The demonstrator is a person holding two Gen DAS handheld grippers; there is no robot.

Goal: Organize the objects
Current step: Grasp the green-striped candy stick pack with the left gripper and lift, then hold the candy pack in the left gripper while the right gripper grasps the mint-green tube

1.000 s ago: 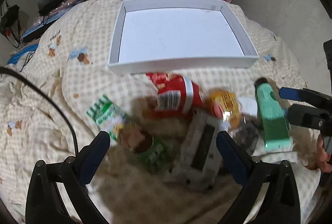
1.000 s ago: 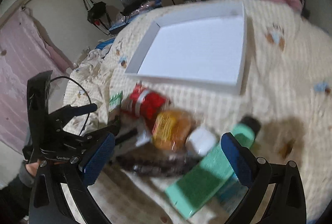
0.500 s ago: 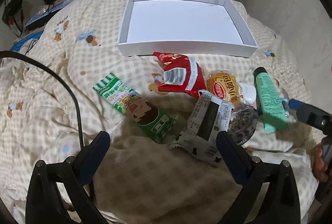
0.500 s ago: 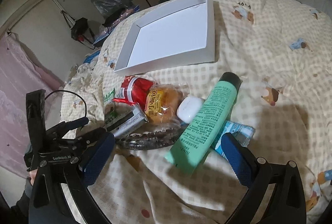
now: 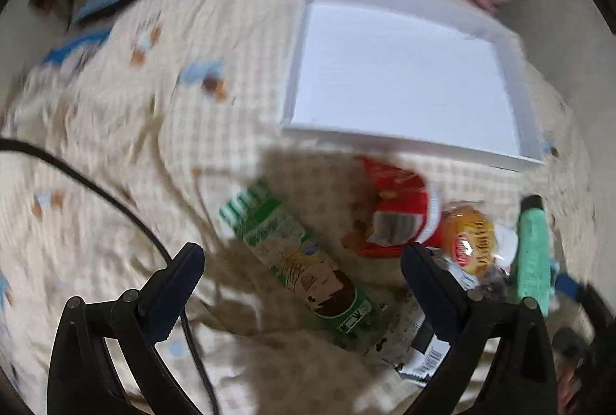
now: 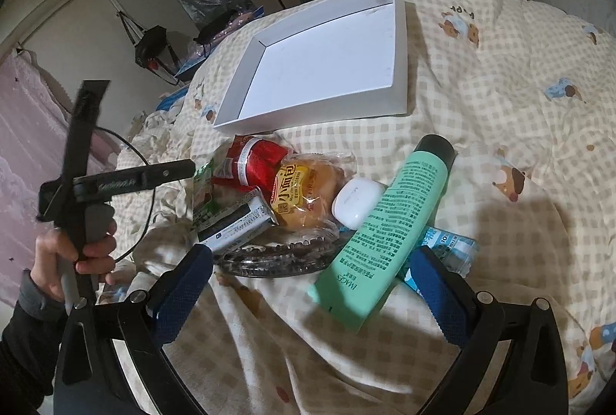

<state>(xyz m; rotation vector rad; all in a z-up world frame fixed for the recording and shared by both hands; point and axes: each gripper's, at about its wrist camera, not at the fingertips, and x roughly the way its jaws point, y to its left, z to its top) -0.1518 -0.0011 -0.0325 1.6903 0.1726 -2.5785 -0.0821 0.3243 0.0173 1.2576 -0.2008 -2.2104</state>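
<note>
Since half a second ago the left claw (image 5: pixel 300 274) has swung left and dropped closer over the pile, smearing its view, while the right claw (image 6: pixel 310 280) has eased in toward the clutter with little change of aim. Both claws are spread wide and hold nothing. The shallow white rectangular cardboard tray (image 6: pixel 400 49) lies bare on the checked cream bedspread (image 6: pixel 500 76), beyond the heap. The long green printed snack packet (image 5: pixel 296 261) lies between the left claw's fingers, its long axis slanting from upper left to lower right, so I judge the left side nearer to it and a slight wrist turn needed to close across its width. The mint-green squeeze tube with a black cap (image 6: pixel 389 222) lies ahead of the right claw, cap pointing toward the tray, its flat end nearest the right finger (image 6: pixel 435 293). The right view alone shows sharply the wrapped orange bun (image 6: pixel 304 195), the white earbud case (image 6: pixel 356 201), the clear glass dish (image 6: pixel 277 257) beneath them and the person's left hand (image 6: pixel 73 261) on its handle; the left view alone shows the whole length of the green packet and the red crisp bag (image 5: pixel 400 218) beside it.
</note>
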